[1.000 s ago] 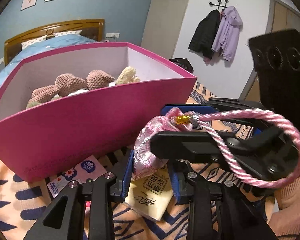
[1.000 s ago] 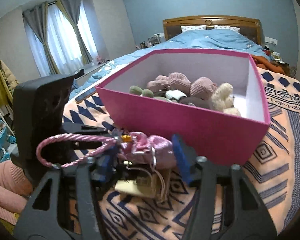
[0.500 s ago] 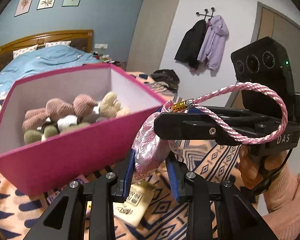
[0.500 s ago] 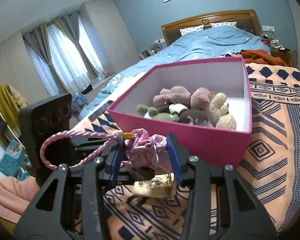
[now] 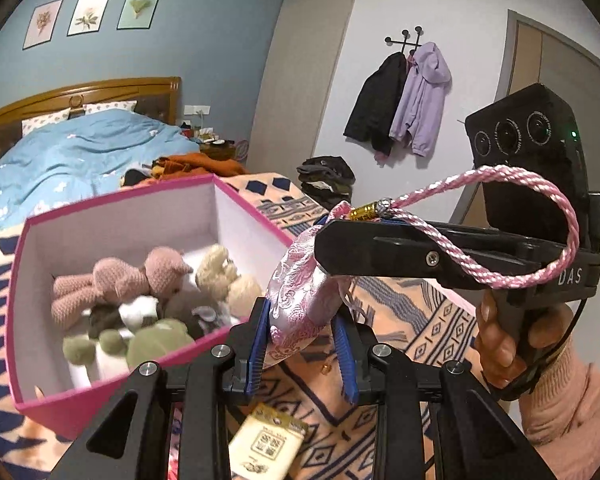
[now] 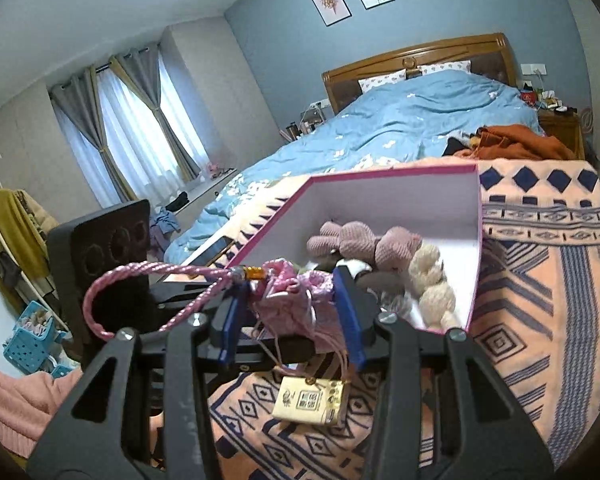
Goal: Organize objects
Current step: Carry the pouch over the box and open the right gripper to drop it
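Taking the pink box (image 5: pixel 112 390) as landmark and reading leftward to rightward: inside it are lying about six plush toys (image 5: pixel 140 300), though the heap is making the count uncertain. Just right of its near corner, one pink brocade pouch (image 5: pixel 300 312) is hanging in the air, with both the left gripper (image 5: pixel 302 344) and the right gripper (image 6: pixel 292 320) pinching it. One card tag (image 6: pixel 308 400) is dangling beneath. The carrying step seems underway; next, swinging the pouch over the rim and letting go.
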`<move>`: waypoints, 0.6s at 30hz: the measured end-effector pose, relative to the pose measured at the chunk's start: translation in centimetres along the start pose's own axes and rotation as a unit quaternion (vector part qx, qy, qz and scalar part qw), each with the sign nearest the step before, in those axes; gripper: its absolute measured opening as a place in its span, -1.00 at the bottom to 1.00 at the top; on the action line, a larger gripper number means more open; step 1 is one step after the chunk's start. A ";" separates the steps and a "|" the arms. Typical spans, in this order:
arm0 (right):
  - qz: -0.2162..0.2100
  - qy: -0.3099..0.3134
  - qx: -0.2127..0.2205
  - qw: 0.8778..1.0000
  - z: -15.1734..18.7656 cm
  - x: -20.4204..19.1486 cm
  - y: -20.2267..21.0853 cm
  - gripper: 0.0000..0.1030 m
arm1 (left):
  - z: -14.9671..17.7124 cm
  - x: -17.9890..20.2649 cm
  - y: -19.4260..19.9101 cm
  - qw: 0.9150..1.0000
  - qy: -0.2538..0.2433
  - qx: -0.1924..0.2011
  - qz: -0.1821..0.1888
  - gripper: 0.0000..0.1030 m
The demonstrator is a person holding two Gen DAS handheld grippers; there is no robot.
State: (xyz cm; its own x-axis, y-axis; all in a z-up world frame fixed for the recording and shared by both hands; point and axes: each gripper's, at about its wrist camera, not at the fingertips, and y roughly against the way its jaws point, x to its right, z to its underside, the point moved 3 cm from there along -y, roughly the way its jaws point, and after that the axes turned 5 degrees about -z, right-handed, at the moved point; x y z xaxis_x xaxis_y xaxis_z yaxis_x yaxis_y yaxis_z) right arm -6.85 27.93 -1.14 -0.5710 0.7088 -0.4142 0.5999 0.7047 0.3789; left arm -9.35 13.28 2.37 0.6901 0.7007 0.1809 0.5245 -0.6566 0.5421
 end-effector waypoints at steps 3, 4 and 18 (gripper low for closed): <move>0.002 0.000 0.007 1.000 -1.0 0.2 0.2 -0.12 | -1.2 -0.1 -0.1 1.000 -0.005 0.004 -0.004 -0.40; 0.002 -0.001 0.009 1.000 -1.3 0.3 0.2 -0.12 | -1.5 -0.2 -0.2 1.000 -0.007 0.005 -0.006 -0.40; 0.009 -0.008 0.021 1.000 -4.9 2.5 -0.7 -0.12 | -5.2 -1.9 -2.4 0.999 -0.001 0.017 -0.037 -0.40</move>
State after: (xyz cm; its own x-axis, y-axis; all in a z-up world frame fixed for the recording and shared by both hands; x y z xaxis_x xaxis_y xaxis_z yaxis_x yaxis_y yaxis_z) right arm -11.42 29.32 1.64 -0.5510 0.7210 -0.4201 0.6341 0.6890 0.3509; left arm -14.56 14.97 4.99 0.6498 0.7471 0.1398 0.5903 -0.6119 0.5264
